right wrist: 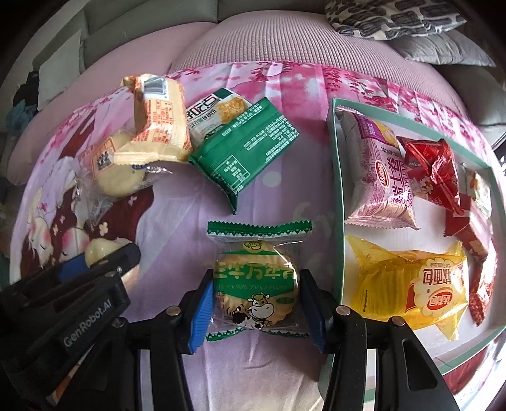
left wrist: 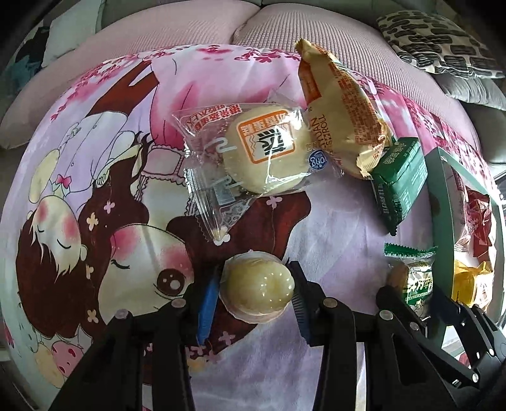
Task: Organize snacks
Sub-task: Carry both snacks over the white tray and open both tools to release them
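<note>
My left gripper (left wrist: 255,273) is shut on a small round pale-yellow pastry (left wrist: 257,287) in clear wrap, low over the cartoon-print sheet (left wrist: 95,189). In the right wrist view that left gripper (right wrist: 104,257) shows at the lower left with the pastry (right wrist: 99,248) between its fingers. My right gripper (right wrist: 256,279) is shut on a round biscuit in a green-edged cow-print packet (right wrist: 256,284), its blue pads (right wrist: 200,303) against both sides. The biscuit packet (left wrist: 414,281) lies just left of a teal-rimmed white box (right wrist: 337,189) that holds several wrapped snacks.
Loose on the sheet lie a clear-wrapped bun with an orange label (left wrist: 265,148), a beige roll pack (left wrist: 341,117), a green pack (right wrist: 246,148) and a white cracker pack (right wrist: 218,117). In the box are purple (right wrist: 379,177), red (right wrist: 433,164) and yellow (right wrist: 411,284) packets. Pink cushions (left wrist: 189,25) lie behind.
</note>
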Demonstrator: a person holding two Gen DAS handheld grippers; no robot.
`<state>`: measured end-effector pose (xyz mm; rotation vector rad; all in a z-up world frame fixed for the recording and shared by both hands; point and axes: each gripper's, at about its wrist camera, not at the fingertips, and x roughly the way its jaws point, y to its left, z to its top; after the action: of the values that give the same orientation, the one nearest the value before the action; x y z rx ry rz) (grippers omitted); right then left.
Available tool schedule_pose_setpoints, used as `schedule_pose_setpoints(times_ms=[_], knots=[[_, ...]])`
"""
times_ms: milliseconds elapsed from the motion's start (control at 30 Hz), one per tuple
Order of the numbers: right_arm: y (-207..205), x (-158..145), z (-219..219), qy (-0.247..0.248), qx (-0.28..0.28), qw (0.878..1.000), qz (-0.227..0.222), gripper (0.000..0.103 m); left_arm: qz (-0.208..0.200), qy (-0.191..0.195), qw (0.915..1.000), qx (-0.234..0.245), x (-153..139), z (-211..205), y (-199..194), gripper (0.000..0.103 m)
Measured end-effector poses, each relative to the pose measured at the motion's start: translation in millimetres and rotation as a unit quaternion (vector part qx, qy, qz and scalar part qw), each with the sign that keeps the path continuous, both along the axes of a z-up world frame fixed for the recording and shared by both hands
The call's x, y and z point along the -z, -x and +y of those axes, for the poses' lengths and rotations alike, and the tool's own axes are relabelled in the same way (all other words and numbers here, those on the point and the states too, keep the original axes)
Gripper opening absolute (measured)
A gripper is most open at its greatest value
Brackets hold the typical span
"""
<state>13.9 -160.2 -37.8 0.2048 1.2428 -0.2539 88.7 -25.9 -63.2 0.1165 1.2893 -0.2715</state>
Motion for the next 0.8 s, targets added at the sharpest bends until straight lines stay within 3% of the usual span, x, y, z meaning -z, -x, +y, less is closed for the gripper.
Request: schedule_pose_setpoints(times_ms=[300, 367, 433, 633, 800], knots=[[6, 6, 19, 0.025, -0.017, 1.000, 0.006, 0.054, 0.000, -0.017, 0.9997, 0.018, 7, -35, 9, 0.051], [7, 7, 22, 0.027, -0.019, 0.999, 0.006, 0.054, 0.004, -0.014, 0.9995, 0.029, 10, -39, 12, 0.062], [8, 8, 23, 0.028, -0.022, 0.999, 0.006, 0.054, 0.004, -0.015, 0.9992, 0.036, 9, -41, 20, 0.067], [14, 12, 34, 0.029, -0.024, 0.999, 0.007, 0.054, -0.003, -0.023, 0.9990, 0.039, 10, -47, 25, 0.065], [16, 11, 34, 0.026, -0.024, 0.999, 0.007, 0.054, -0.013, -0.029, 0.9985, 0.043, 6, -39, 29, 0.050]])
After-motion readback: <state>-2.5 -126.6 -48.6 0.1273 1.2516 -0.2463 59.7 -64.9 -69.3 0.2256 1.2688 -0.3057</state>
